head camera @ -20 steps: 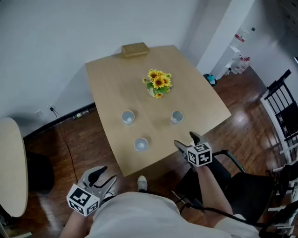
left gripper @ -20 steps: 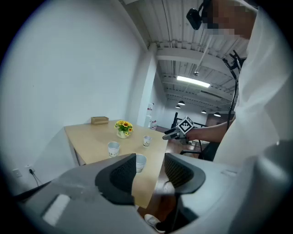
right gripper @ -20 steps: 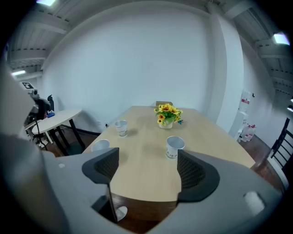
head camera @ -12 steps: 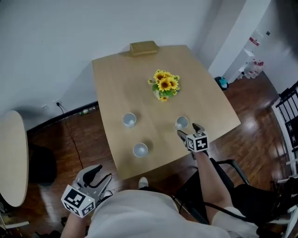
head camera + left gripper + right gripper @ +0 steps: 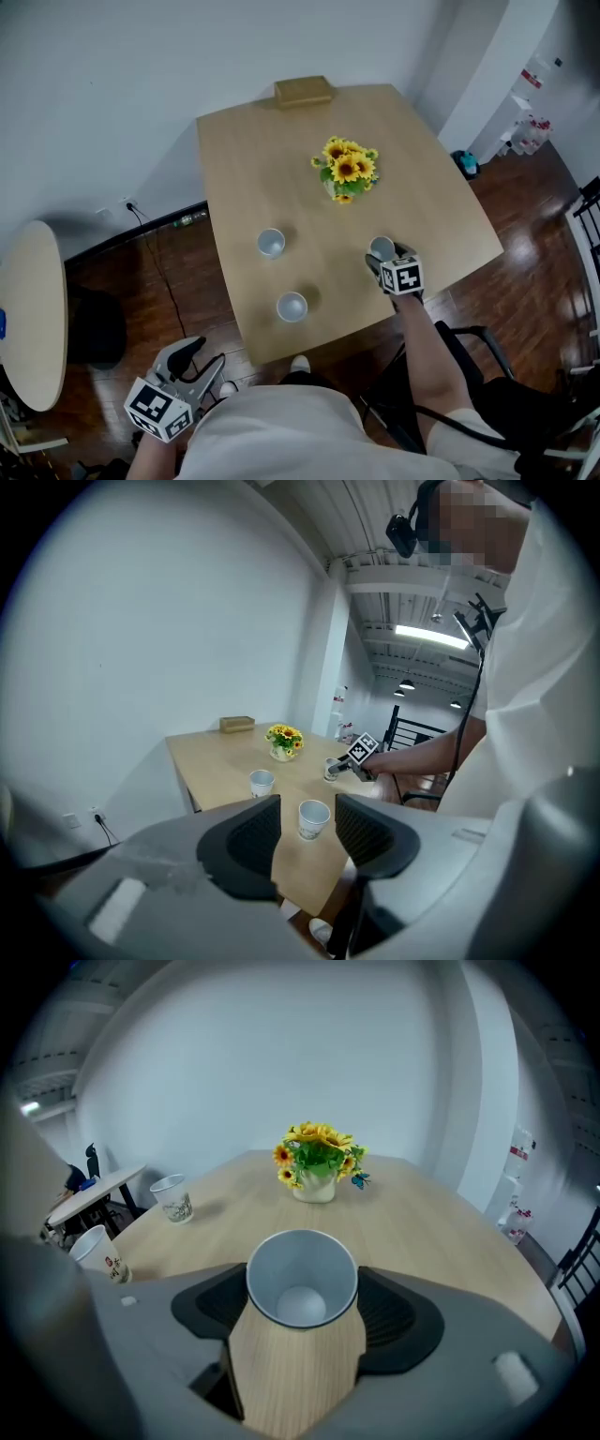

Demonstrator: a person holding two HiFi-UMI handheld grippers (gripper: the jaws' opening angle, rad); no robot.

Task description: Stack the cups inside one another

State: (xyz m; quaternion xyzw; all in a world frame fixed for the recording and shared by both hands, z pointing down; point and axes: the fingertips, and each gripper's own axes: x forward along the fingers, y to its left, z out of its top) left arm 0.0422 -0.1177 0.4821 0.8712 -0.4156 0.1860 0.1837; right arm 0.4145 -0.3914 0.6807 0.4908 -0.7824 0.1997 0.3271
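A cup is set between the right tongs

The right tongs (image 5: 384, 259) are held wide apart with a white cup (image 5: 302, 1288) between them. The cup stands upright near the right edge of the counter (image 5: 244, 169). The left tongs (image 5: 202, 358) are held open with nothing in them, low and off the counter, past its near edge. A second cup (image 5: 292, 307) is seen by the near edge and a third cup (image 5: 271, 243) toward the left edge. Yellow flowers (image 5: 347, 169) are seen near the middle.

cups (image 5: 292, 307) on table (image 5: 253, 159) | flowers (image 5: 347, 170) behind | box (image 5: 303, 90) at far edge
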